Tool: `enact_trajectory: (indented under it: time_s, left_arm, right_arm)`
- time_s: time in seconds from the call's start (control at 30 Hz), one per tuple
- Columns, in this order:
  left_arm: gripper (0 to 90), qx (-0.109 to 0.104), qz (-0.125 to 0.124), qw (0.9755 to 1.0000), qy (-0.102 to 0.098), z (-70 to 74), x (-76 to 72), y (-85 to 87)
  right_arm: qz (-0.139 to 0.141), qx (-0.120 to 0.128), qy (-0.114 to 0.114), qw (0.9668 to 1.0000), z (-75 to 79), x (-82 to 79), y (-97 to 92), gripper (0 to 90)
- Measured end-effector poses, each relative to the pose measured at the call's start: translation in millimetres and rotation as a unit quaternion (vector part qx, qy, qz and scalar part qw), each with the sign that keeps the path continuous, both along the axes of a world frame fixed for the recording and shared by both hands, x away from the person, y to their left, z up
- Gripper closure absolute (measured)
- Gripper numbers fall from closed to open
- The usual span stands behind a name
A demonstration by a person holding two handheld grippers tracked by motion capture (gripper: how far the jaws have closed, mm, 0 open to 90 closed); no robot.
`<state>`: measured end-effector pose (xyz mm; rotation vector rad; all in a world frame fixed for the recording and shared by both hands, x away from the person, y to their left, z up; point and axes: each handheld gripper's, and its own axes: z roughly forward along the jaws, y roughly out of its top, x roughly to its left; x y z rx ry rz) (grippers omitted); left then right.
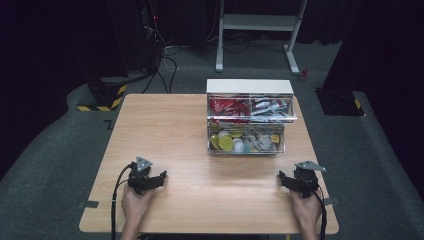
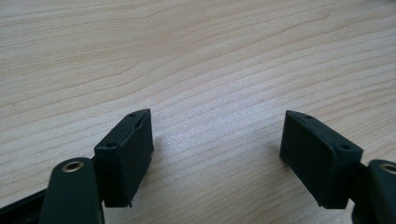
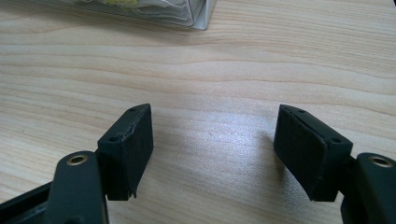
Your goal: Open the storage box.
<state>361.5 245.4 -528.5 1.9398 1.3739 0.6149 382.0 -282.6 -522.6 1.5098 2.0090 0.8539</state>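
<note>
A clear two-drawer box (image 1: 249, 117) with a white top stands at the back right of the wooden table (image 1: 160, 130). Its upper drawer holds red and white packets, and its lower drawer holds yellow round pieces and small mixed items. My left gripper (image 1: 159, 179) rests near the front left edge, held in a hand, open over bare wood (image 2: 218, 126). My right gripper (image 1: 284, 181) sits near the front right edge, also open with nothing between its jaws (image 3: 215, 116). The box's lower corner (image 3: 154, 11) shows at the top of the right gripper view.
Grey carpet surrounds the table. A white metal stand (image 1: 257, 30) is behind the box, with cables (image 1: 165, 60) and a yellow-black striped base (image 1: 102, 97) at the back left. Bare wood lies between the grippers and the box.
</note>
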Motion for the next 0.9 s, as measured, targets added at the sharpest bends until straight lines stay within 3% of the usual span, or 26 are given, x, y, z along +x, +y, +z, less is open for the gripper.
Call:
enact_trajectory:
  time_s: [0.63,0.9]
  left_arm:
    - [25.9,0.003,-0.001,1.0000,0.000,0.3,0.2,0.6]
    - [26.1,0.003,-0.001,1.0000,0.000,0.4,0.1,0.7]
  right_arm:
    - [0.003,0.000,0.000,1.0000,0.2,0.2,-0.2,29.7]
    - [0.011,-0.002,0.006,0.9999,-0.2,1.6,0.8,20.2]
